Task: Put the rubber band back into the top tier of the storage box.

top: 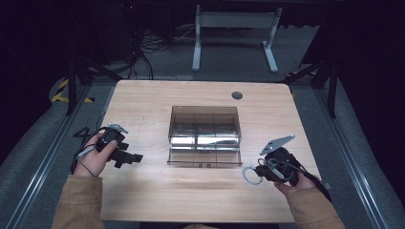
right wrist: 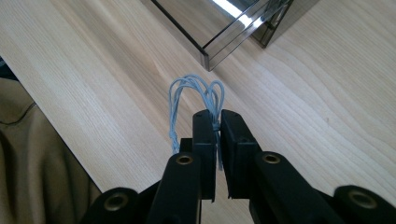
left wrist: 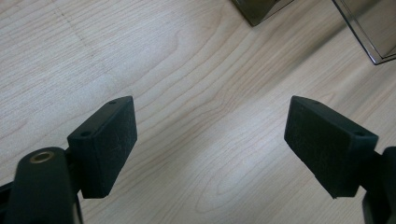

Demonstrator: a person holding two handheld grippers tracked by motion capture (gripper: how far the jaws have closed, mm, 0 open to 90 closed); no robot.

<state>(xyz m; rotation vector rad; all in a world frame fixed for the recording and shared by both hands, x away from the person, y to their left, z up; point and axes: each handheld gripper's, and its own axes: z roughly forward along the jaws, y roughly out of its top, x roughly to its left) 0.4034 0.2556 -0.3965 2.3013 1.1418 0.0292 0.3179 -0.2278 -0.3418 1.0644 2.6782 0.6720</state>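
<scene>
Right gripper (right wrist: 217, 122) jaws pinch a wire coil (right wrist: 194, 93) just ahead; left gripper (left wrist: 210, 140) jaws wide, empty. Carrying step; next, likely lift it over the box (right wrist: 224, 37) rim beyond.

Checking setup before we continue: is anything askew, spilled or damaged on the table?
Nothing stands out. The smoky plastic organizer box sits square mid-table with its lid folded open toward the person; the right gripper pinches a small wire coil, and the left gripper is open over bare wood.

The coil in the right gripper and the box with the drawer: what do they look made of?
Coil: probably thin wire or stiff cord, pale grey-blue; it holds springy loops and is twisted at one side. Right gripper is shut on it.
Box: looks like smoky clear plastic, glossy; its dividers show through and it throws bright reflections.
</scene>
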